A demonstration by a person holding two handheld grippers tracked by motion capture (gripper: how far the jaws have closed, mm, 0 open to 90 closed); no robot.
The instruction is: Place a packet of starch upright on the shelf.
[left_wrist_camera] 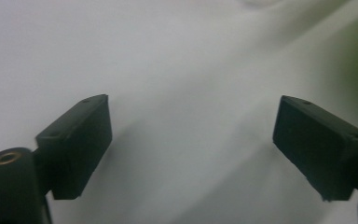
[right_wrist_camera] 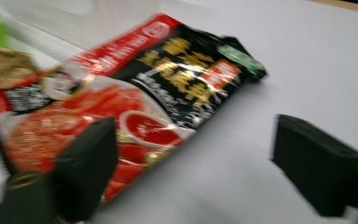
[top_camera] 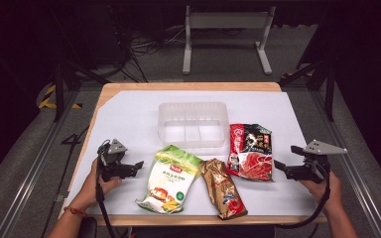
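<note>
I have my right gripper [top_camera: 279, 166] nearest the red-and-black sauce packet [top_camera: 250, 151], which lies just to its left on the white sheet [top_camera: 129, 119], long axis running away from me. Both its jaws and my left gripper's [top_camera: 138, 166] stand apart, empty.

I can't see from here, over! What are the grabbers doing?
Left gripper open, right gripper open, both empty. Red-black packet beside right gripper, untouched. Nothing in between.

Contents of the counter [top_camera: 129, 106]: three sealed packets: one green [top_camera: 169, 179], one gold [top_camera: 222, 188], one red-and-black [top_camera: 250, 151]. One clear plastic container [top_camera: 193, 124]. Two tongs: left [top_camera: 138, 166], right [top_camera: 278, 166].
</note>
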